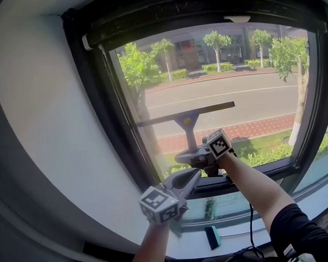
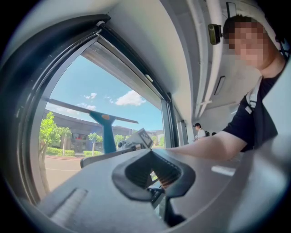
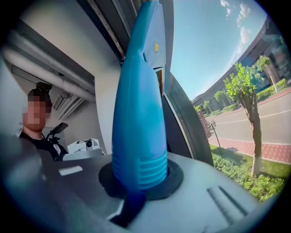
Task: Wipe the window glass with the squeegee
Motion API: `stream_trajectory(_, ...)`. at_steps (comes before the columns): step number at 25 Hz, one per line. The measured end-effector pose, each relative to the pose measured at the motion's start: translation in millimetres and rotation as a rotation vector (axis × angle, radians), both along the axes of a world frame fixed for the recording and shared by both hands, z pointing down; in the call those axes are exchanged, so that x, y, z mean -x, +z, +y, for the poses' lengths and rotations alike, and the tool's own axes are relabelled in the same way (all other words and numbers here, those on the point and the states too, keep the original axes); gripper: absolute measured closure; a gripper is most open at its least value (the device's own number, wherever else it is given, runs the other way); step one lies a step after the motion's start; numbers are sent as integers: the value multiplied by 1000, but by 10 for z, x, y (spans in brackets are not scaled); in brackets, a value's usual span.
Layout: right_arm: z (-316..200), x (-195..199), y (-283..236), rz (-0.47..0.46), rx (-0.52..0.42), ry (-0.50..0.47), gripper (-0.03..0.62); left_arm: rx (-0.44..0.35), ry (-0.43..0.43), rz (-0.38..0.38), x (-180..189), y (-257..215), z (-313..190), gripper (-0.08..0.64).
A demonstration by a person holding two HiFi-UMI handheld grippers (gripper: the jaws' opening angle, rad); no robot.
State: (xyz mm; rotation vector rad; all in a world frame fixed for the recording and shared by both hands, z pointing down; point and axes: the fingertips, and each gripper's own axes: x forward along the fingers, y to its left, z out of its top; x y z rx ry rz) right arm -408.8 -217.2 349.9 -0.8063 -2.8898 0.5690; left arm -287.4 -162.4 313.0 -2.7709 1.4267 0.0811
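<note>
Nearest my head view is the left gripper (image 1: 193, 176), marker cube (image 1: 160, 204) toward me. In its own view (image 2: 152, 170) I see the jaws drawn together at the tips, with nothing in the hollow between the dark pads. It hangs in front of the lower window frame (image 1: 106, 103), just below and to the left of the right gripper (image 1: 196, 157).

The right gripper is clamped on the blue handle of the squeegee (image 1: 188, 121). In the right gripper view (image 3: 140, 179) its pads ring the ribbed base of that handle (image 3: 138, 113), which rises straight up and away from the jaws. Above the right gripper, the long blade lies against the window glass (image 1: 243, 93), its right end slightly higher than its left. From the left gripper, the squeegee (image 2: 107, 132) stands ahead and up to the left, against the sky.

Below both grippers, a small teal object (image 1: 213, 237) lies on the sill (image 1: 317, 200); I can't make out what it is.
</note>
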Motion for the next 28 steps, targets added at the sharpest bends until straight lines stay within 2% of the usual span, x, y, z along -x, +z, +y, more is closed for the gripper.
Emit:
stream_trajectory(11,58,-64,635,52,79,42,584,30,-9,14,15,174,47,558)
stream_trajectory(15,144,-77,817,46,148,11,584,43,-6,22,25,249,63,558)
stream_trajectory(19,170,-86,1025,63,199,13,584,28,38,22,-11,307,75,558)
stream_trajectory(23,234,-80,1136,59,233,13,584,54,5,31,46,357,91,558)
stream_trajectory(28,305,-72,1400,72,304,1,586,61,11,33,88,437,96,558)
